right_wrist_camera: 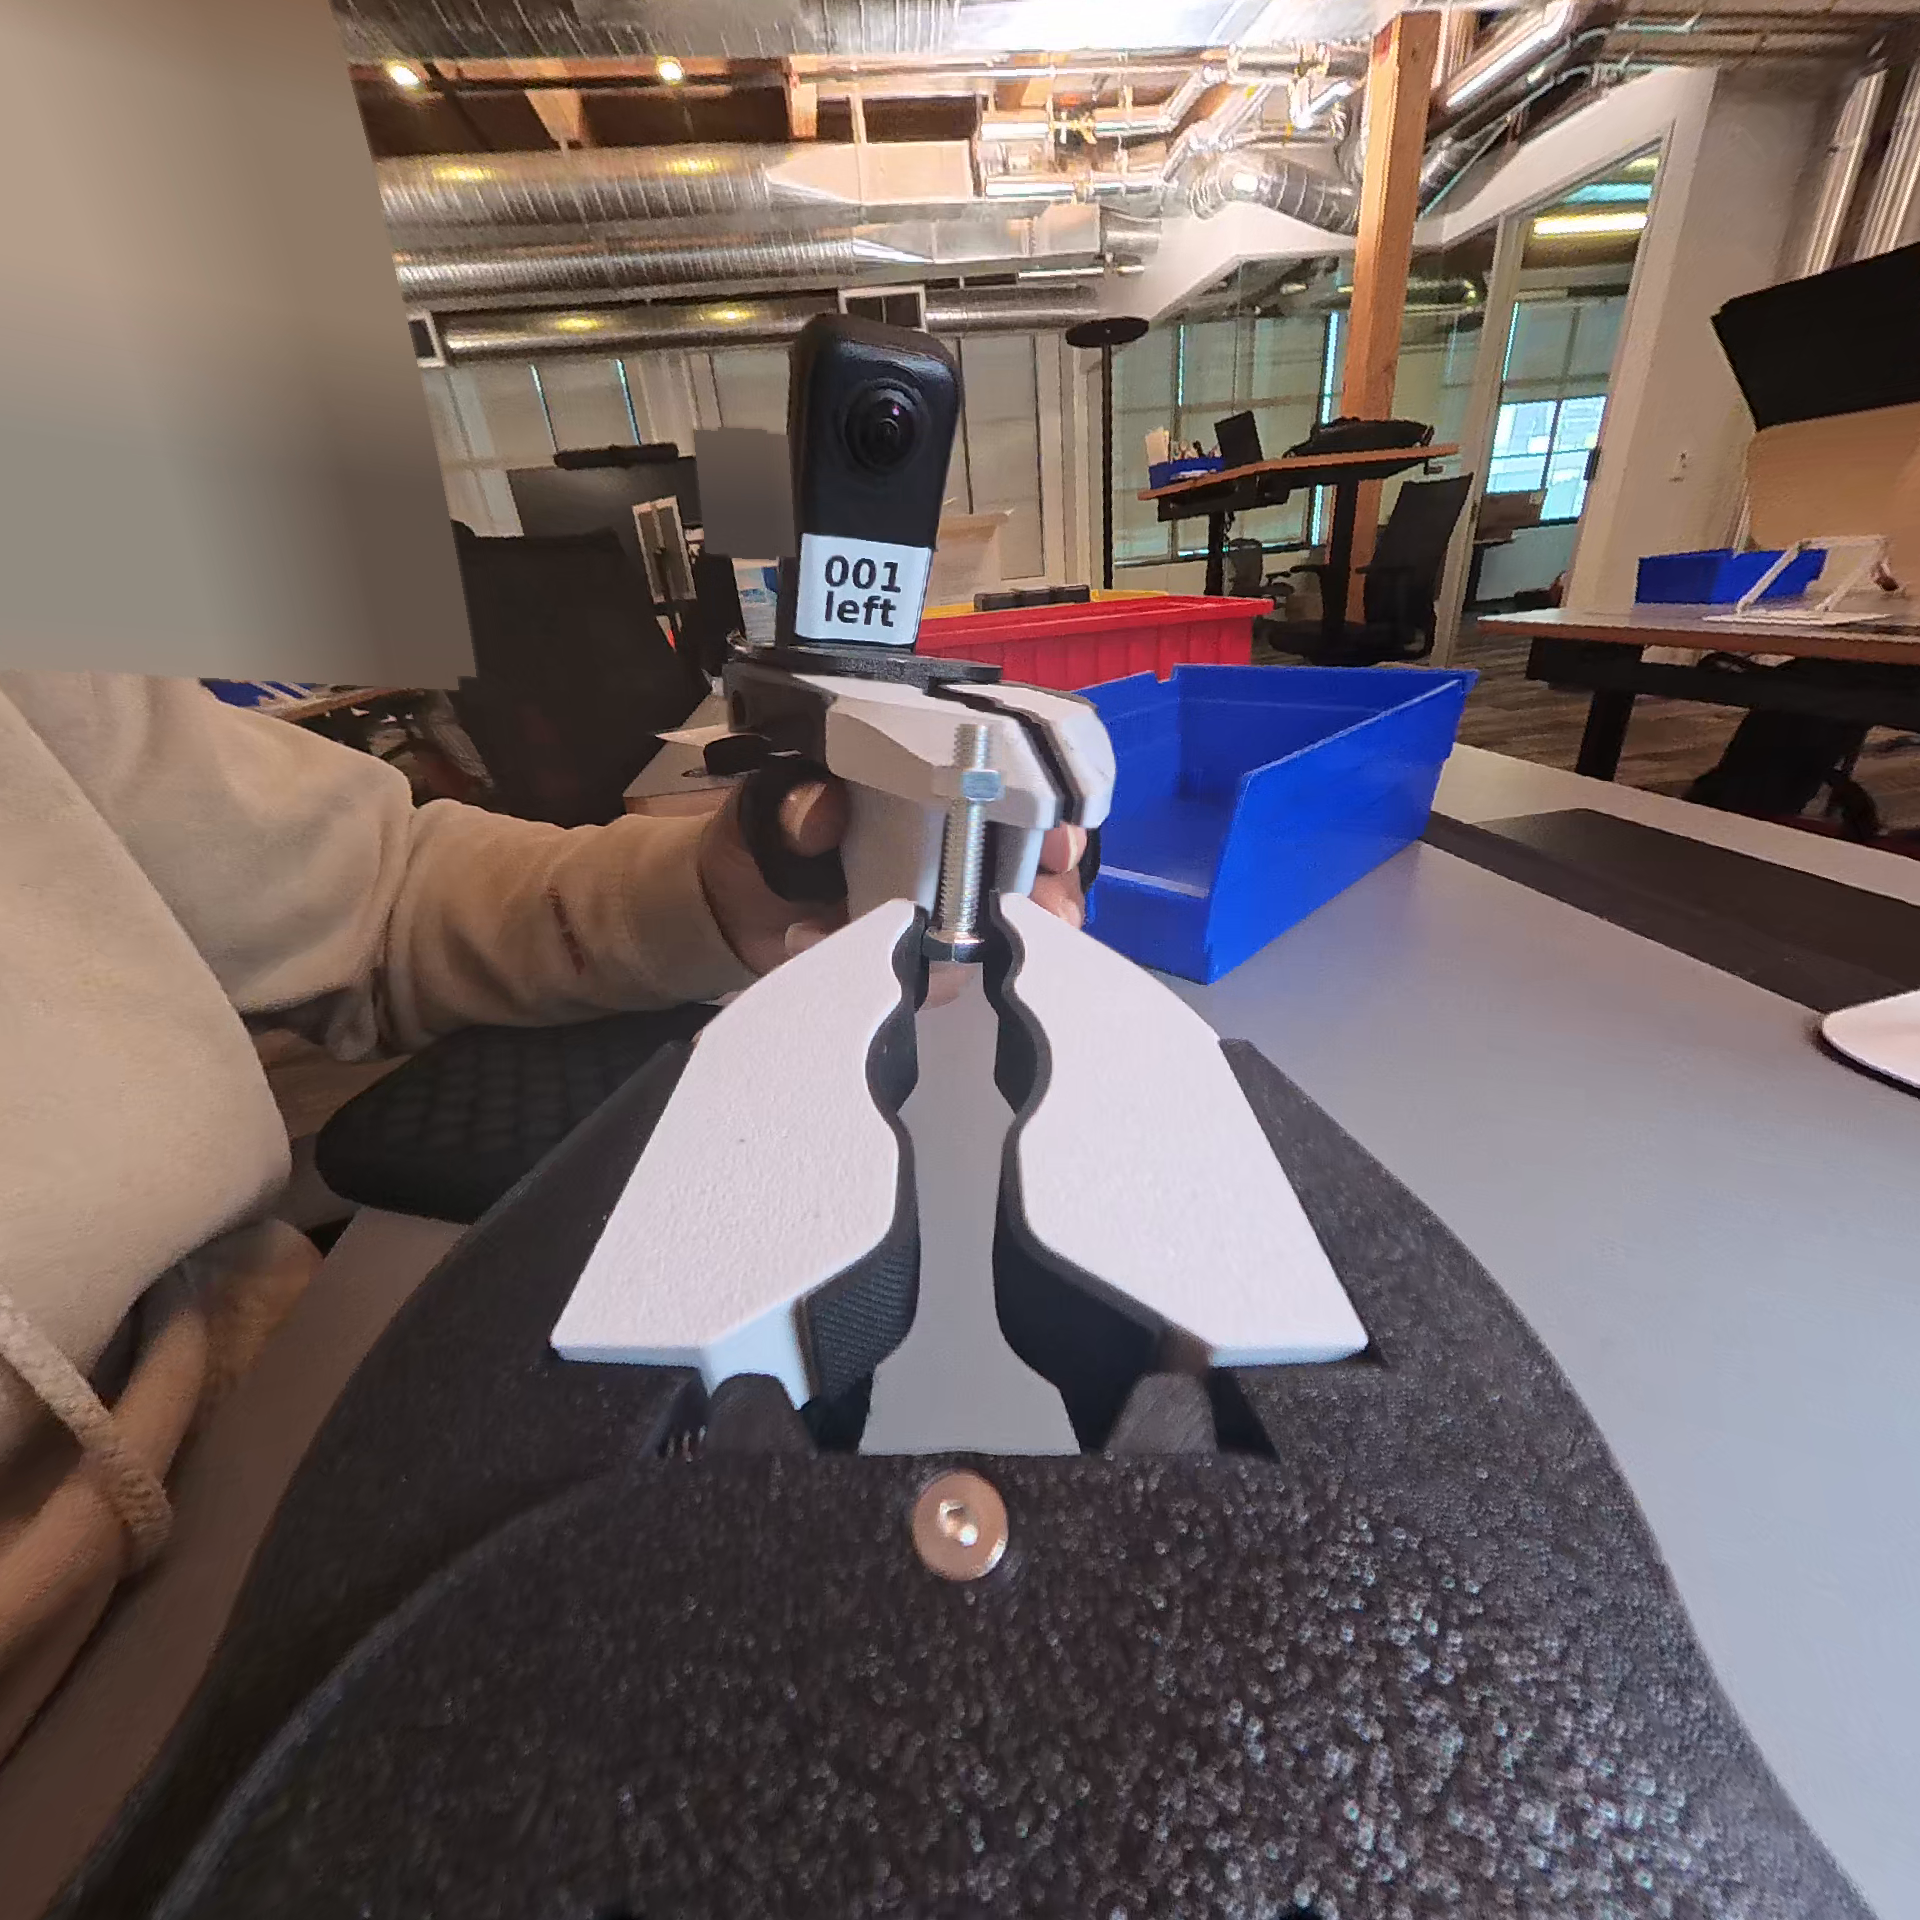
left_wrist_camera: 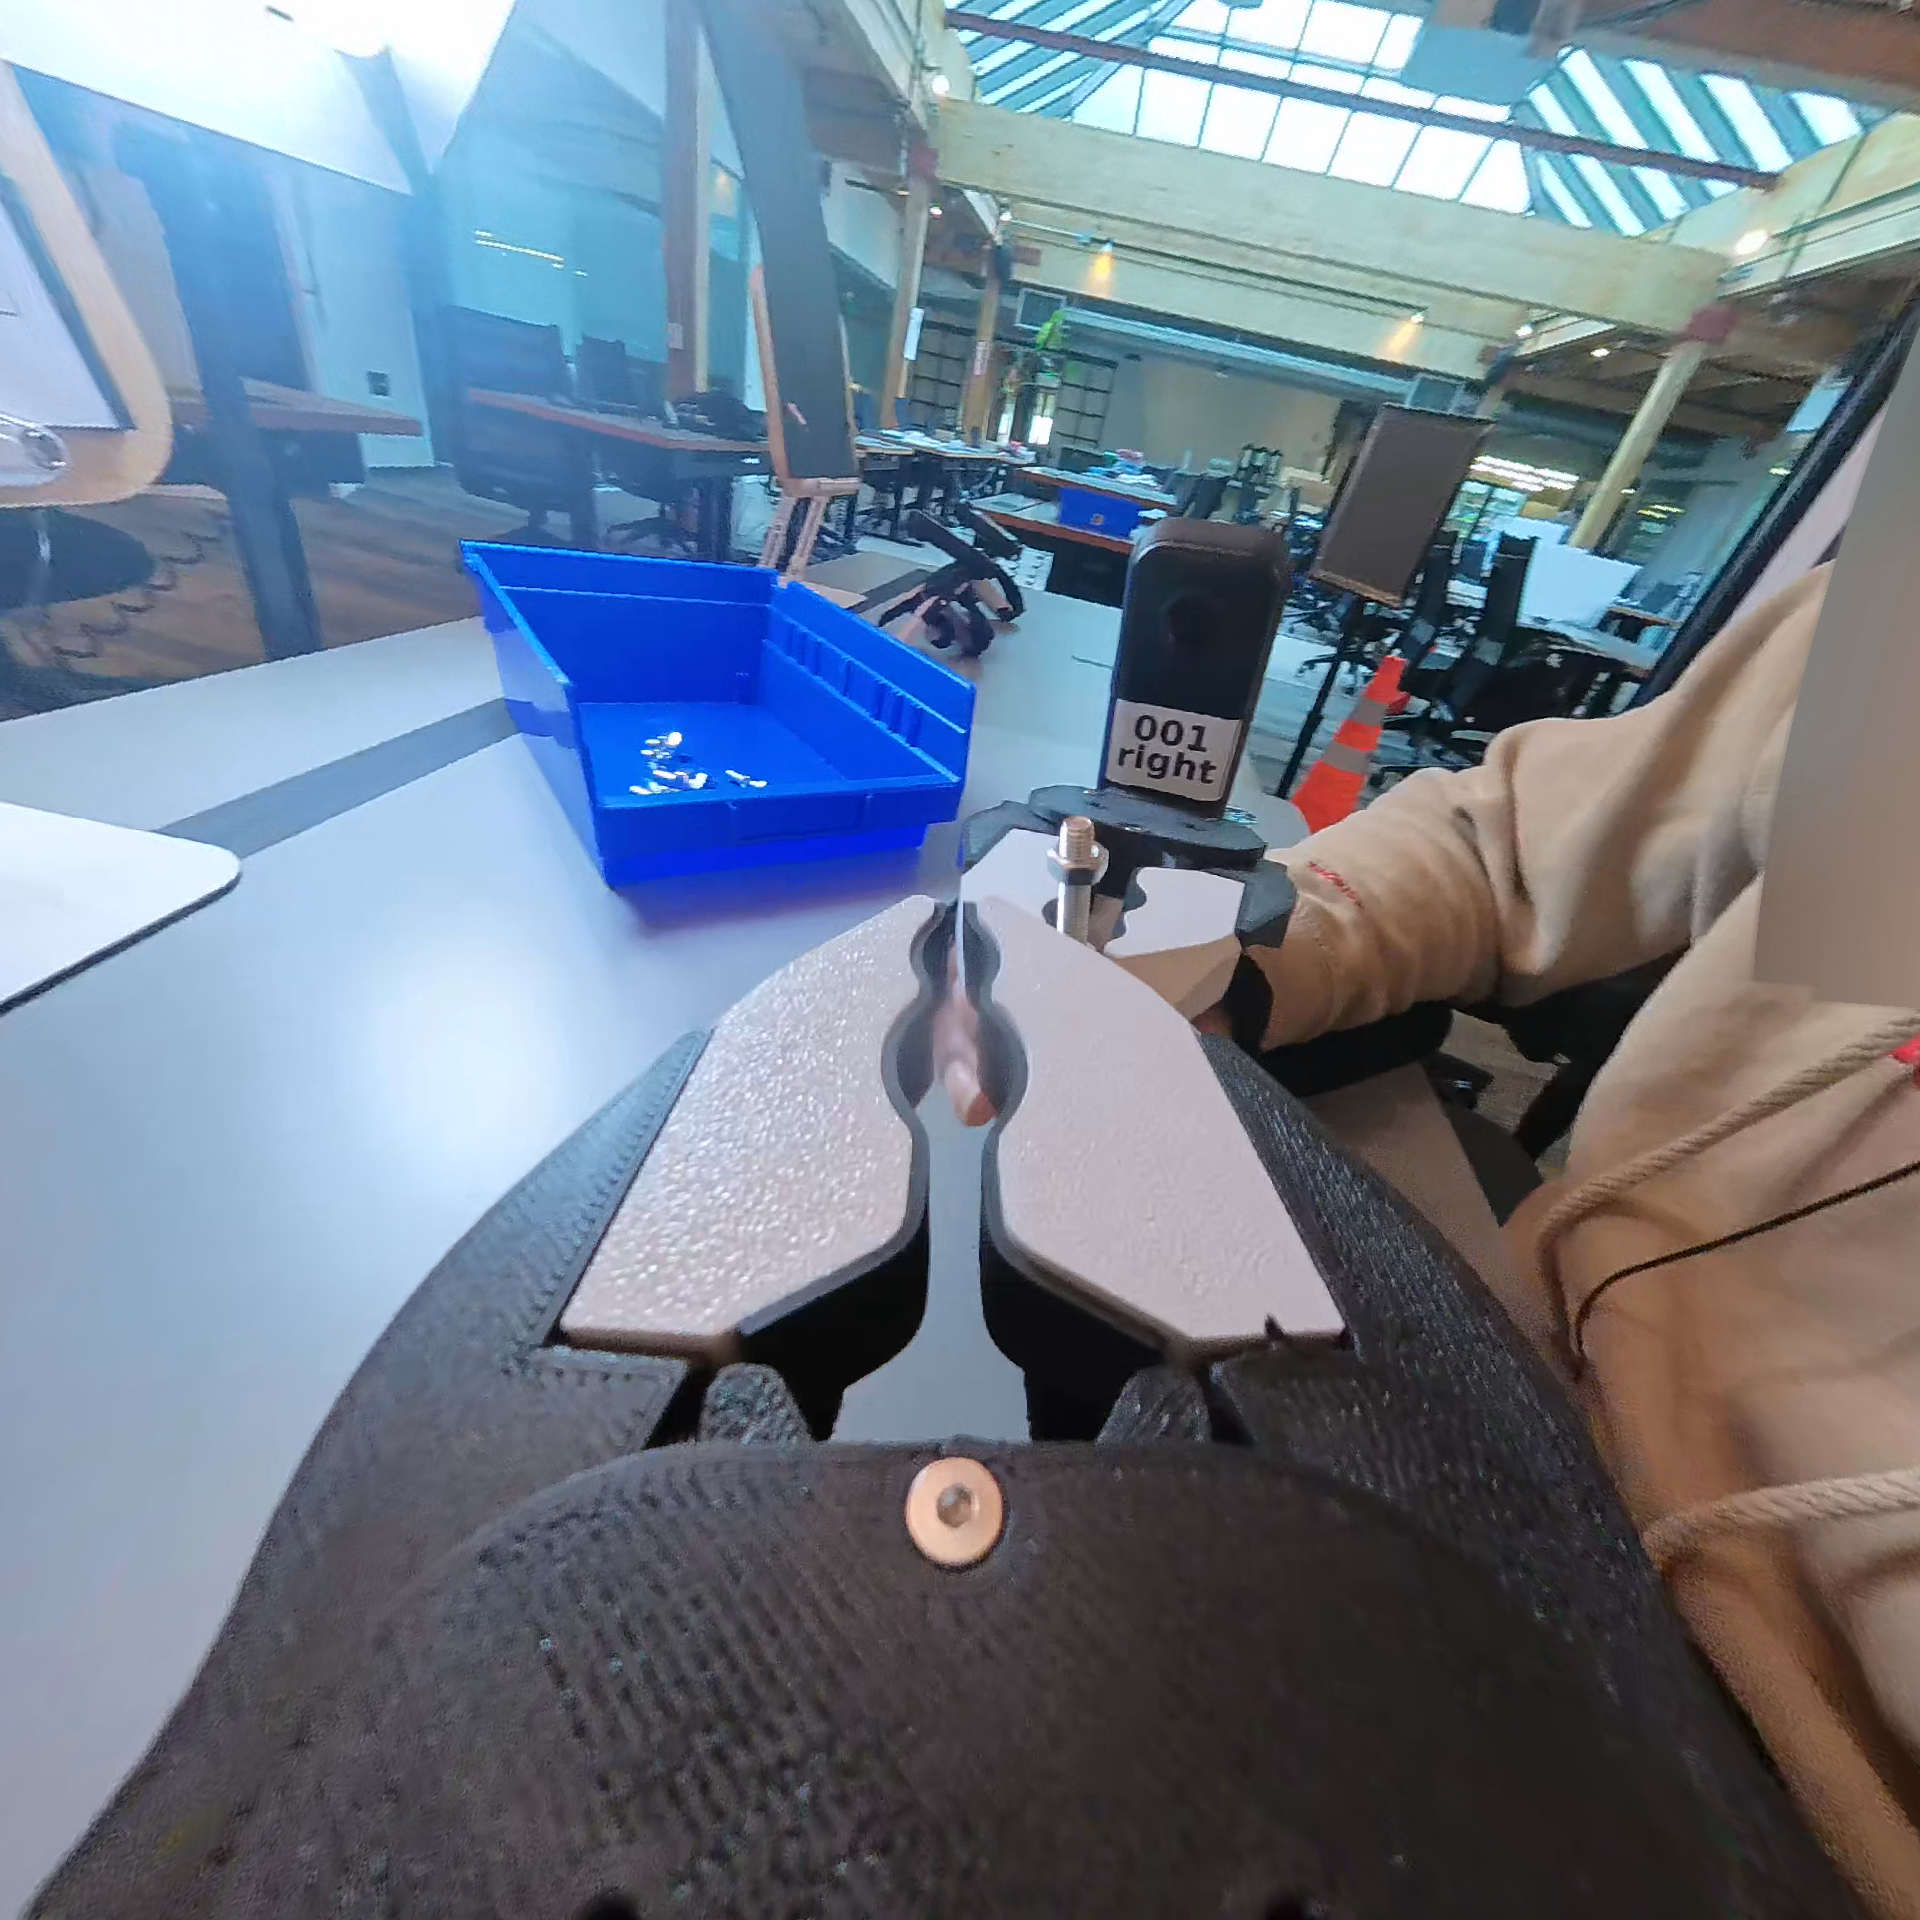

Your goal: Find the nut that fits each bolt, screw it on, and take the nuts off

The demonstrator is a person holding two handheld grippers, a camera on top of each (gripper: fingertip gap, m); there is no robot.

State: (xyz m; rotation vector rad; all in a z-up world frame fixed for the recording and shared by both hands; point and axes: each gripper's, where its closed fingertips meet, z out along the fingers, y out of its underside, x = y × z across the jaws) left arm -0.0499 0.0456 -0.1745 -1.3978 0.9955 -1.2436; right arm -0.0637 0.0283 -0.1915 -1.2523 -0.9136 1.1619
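Steel bolt (right_wrist_camera: 964, 842) small, stiff, slick on threads; stands upright at frame centre. Right gripper (right_wrist_camera: 961, 940) clenched on its head. Nut (right_wrist_camera: 968, 781) sits high on shank, beside left gripper (left_wrist_camera: 961, 935), tips pinched together, holding nothing visible. Best grip: nut flats. Smooth grey table (left_wrist_camera: 312, 1039), blue bin (left_wrist_camera: 727, 717) upper left, open office behind.

The bolt (right_wrist_camera: 964, 831) was held upright above the surface (right_wrist_camera: 1558, 1195) between the two grippers, its head clamped at the tips of the right gripper (right_wrist_camera: 958, 940), a nut (right_wrist_camera: 968, 784) threaded near its top, and the bin (left_wrist_camera: 727, 717) with loose fasteners (left_wrist_camera: 681, 774) was set behind.
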